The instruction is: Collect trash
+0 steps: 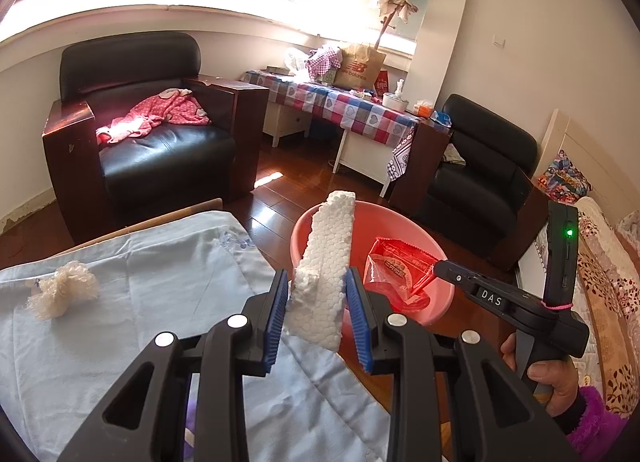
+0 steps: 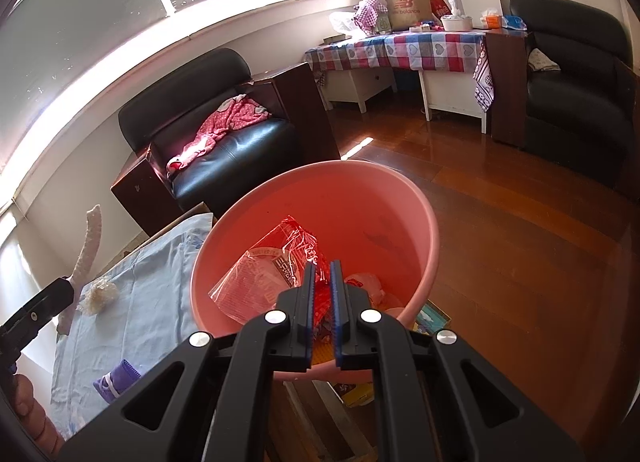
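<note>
The left tongs point(image 1: 317, 294) are gripping the foam piece point(image 1: 325, 262) beside the pink basin point(image 2: 320, 197), while the right tongs point(image 2: 322, 282) are pinching the red wrapper point(image 2: 276, 262) inside it.

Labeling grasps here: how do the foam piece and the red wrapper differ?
The foam piece is white, thick and stiff; the red wrapper is thin, crinkled, glossy plastic. The foam stands up between the left gripper pads, beside the pink basin; the wrapper hangs inside the basin, pinched by the right gripper. Both are held.

we look forward and down along each gripper's fingers, close above the pink basin point(image 1: 316, 221) point(image 2: 420, 205); both views share it, the armchair point(image 1: 160, 157) point(image 2: 240, 149) and the checked table point(image 1: 360, 109) point(image 2: 420, 49).
</note>
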A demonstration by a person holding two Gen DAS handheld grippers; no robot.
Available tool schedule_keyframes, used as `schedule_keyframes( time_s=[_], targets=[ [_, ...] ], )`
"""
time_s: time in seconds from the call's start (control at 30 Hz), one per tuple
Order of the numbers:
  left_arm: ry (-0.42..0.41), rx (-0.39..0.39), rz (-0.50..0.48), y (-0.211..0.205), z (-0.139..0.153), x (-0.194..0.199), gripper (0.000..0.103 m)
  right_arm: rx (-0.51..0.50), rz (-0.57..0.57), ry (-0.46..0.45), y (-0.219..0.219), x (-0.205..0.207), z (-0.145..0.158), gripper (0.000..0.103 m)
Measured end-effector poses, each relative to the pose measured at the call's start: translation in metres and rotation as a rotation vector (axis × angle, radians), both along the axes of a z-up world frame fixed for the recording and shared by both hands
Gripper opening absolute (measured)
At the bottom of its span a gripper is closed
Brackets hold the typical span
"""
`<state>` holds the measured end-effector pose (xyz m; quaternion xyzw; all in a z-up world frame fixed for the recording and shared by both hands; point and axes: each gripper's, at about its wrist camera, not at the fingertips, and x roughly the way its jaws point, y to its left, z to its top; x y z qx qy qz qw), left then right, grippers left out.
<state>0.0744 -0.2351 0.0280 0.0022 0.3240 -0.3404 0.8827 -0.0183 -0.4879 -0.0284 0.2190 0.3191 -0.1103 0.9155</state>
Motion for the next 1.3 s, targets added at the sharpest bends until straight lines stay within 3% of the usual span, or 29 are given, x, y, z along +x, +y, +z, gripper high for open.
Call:
schedule_keyframes(
  time_s=[0.07,0.2,0.87,1.0,1.3],
  targets=[
    [0.000,0.004,-0.010,-0.005,-0.002,0.001,0.029,0.006,-0.004,0.001,-0.002,-0.001,-0.001,0.008],
    [0.000,0.012,-0.026,-0.016,-0.004,0.004,0.029,0.014,-0.009,-0.005,-0.005,-0.003,-0.001,0.024],
    [-0.010,0.055,-0.099,-0.086,-0.021,0.013,0.031,0.013,-0.027,-0.018,-0.008,-0.020,0.005,0.024],
    [-0.026,0.064,-0.101,-0.096,-0.019,0.013,0.049,0.013,-0.024,-0.017,-0.009,-0.020,0.005,0.024],
    [-0.038,0.046,-0.078,-0.085,-0.012,0.014,0.050,0.017,-0.017,-0.020,-0.008,-0.023,0.005,0.024]
  ],
)
